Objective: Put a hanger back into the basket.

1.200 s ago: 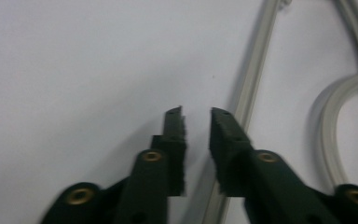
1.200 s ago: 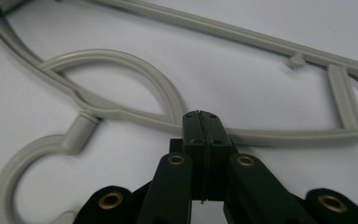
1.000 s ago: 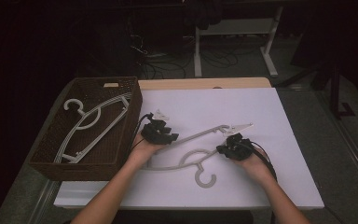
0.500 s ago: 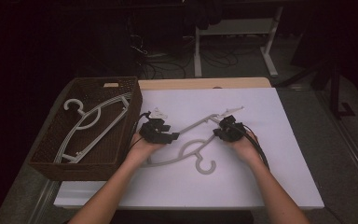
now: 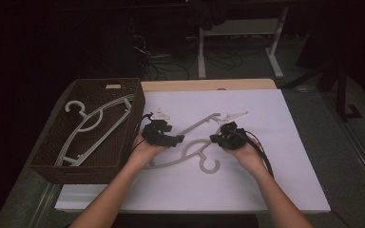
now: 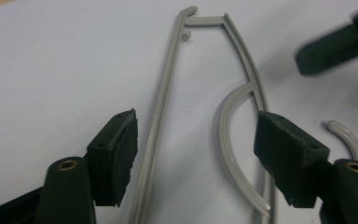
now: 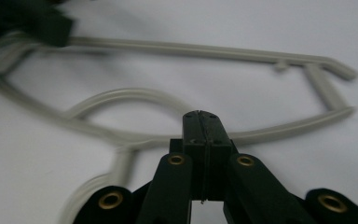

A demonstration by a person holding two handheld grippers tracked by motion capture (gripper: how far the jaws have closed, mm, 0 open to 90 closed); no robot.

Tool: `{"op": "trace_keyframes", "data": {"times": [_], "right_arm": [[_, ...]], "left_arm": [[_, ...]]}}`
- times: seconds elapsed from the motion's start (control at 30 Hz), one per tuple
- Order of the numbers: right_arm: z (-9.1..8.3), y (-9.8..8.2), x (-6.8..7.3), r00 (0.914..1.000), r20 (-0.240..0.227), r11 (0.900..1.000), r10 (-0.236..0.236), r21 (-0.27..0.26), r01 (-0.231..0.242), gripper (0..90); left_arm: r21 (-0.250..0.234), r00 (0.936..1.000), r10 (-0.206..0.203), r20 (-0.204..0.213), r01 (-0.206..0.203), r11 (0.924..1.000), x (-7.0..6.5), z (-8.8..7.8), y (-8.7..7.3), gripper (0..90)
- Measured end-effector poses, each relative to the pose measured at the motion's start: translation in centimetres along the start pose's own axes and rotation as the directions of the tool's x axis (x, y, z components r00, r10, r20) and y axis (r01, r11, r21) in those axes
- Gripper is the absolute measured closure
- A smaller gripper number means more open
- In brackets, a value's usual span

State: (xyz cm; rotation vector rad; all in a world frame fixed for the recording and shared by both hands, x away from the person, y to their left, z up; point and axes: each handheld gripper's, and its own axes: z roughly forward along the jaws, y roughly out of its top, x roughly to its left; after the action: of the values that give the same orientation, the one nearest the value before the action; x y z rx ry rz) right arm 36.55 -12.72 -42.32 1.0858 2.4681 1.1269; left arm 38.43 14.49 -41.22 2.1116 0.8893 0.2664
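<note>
Here, your left gripper [image 6: 196,154] has just been spreading its jaws astride the grey plastic hanger [image 5: 190,152] at table centre, your right gripper [image 7: 207,122] pinches its arm, and the brown wicker basket [image 5: 45,159] at nine o'clock awaits it.

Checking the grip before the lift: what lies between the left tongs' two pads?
In the left gripper view, the grey hanger's straight bar and curved brace lie between the left tongs' open pads, over white table.

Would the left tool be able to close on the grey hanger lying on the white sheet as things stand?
Probably yes: the left tool, just opening, straddles the hanger with nothing between.
</note>
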Motion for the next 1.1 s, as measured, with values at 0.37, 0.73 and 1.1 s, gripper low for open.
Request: {"op": "trace_keyframes", "data": {"times": [0.37, 0.73, 1.1], "right_arm": [[1.4, -1.1, 5.5, 0.9899, -0.109, 0.993, -0.091, 0.069, 0.099, 89.2], [3.4, -1.3, 6.2, 0.9894, -0.067, 0.981, -0.128, 0.136, 0.137, 89.2], [3.5, -1.2, 6.0, 0.9880, -0.050, 0.974, -0.146, 0.167, 0.152, 89.3]], "left_arm": [[-0.004, 1.0000, 0.002, 0.010, -0.002, 1.0000, -0.2, -0.1, 0.1, 28.2], [-0.006, 0.9999, 0.005, 0.014, -0.005, 1.0000, -0.3, 0.1, 0.1, 28.1], [-0.010, 0.9999, 0.005, 0.010, -0.005, 0.9999, -0.2, -0.1, 0.1, 28.1]]}}
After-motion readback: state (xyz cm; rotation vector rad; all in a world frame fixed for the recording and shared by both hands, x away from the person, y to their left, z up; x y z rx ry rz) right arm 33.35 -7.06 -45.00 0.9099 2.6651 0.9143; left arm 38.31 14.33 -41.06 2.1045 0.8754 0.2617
